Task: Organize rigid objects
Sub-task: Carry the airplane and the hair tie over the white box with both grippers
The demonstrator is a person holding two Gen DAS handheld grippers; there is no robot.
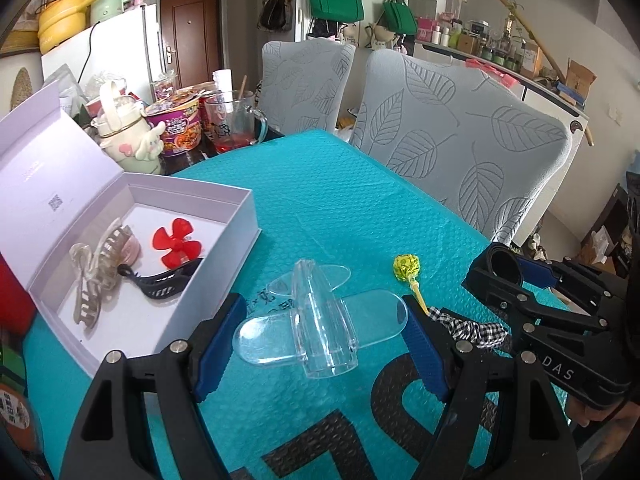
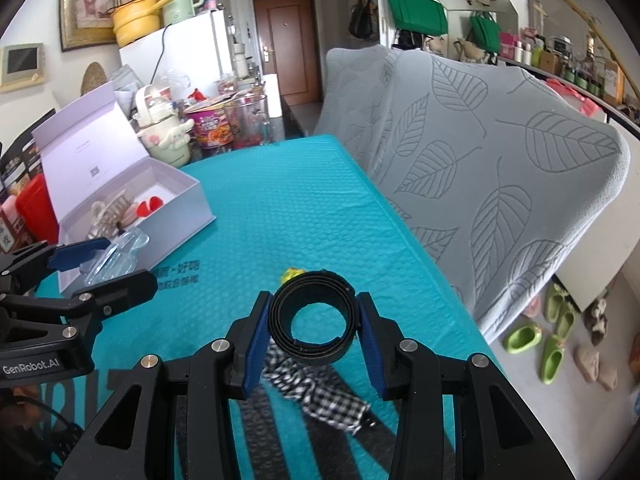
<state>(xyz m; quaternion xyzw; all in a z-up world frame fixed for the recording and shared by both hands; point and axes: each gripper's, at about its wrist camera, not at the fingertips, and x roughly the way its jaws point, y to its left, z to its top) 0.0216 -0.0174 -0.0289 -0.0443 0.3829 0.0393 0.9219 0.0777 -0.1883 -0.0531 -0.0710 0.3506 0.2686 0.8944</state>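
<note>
A clear plastic toy plane (image 1: 316,320) spans my left gripper (image 1: 322,346), its wing tips against both blue pads, so the gripper is shut on it. The right wrist view shows this plane (image 2: 112,256) held in the left gripper (image 2: 114,266) just in front of the box. My right gripper (image 2: 312,330) is shut on a black rolled band (image 2: 312,320), which stands on edge between its pads. From the left wrist view the right gripper (image 1: 505,271) and the band (image 1: 502,264) hang over the teal mat at the right.
An open white box (image 1: 216,264) at the left holds hair claws (image 1: 100,268), a black clip (image 1: 160,284) and a red propeller (image 1: 176,242). A yellow lollipop (image 1: 405,266) and a checked cloth (image 2: 316,388) lie on the teal mat (image 1: 320,208). Cups and jars crowd the far left; covered chairs (image 2: 480,160) line the right edge.
</note>
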